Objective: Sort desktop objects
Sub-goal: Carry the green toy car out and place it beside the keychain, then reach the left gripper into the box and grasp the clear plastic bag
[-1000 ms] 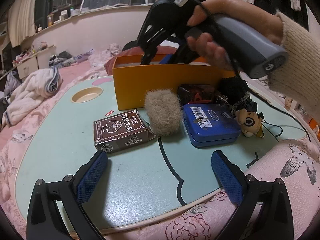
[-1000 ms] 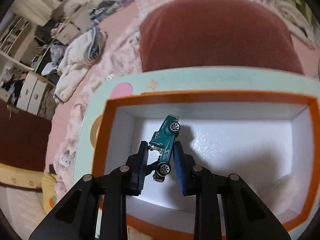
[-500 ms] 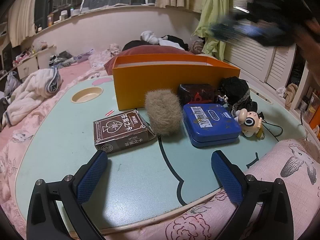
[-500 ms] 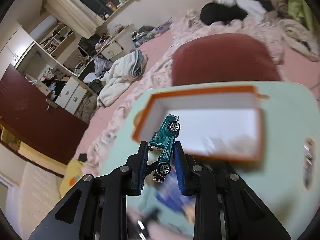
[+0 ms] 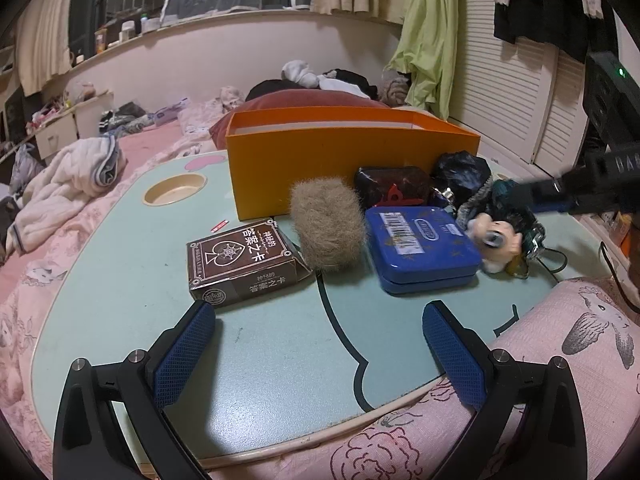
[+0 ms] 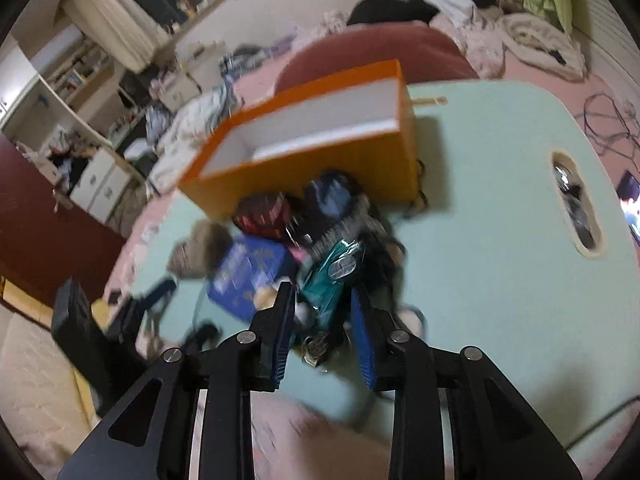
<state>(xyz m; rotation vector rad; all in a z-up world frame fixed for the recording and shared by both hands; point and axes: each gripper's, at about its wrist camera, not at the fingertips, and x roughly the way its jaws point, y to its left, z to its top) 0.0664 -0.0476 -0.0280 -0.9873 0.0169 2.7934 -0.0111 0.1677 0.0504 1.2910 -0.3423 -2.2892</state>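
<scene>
Left gripper fingers wide apart, nothing between, over bare bench by the near edge. Right gripper jaws opening, green toy car between the fingers; blurred, can't tell if the pads touch it. It's over the clutter: blue tin, plush toy, fur ball, card box. Orange box behind. Bench right of the pile is clear out to the slot by the far right edge

Room in front, a crowd by the box

The tabletop was bare near the left gripper. Farther on, a card box, fuzzy ball and blue tin blocked the way to the orange box.
</scene>
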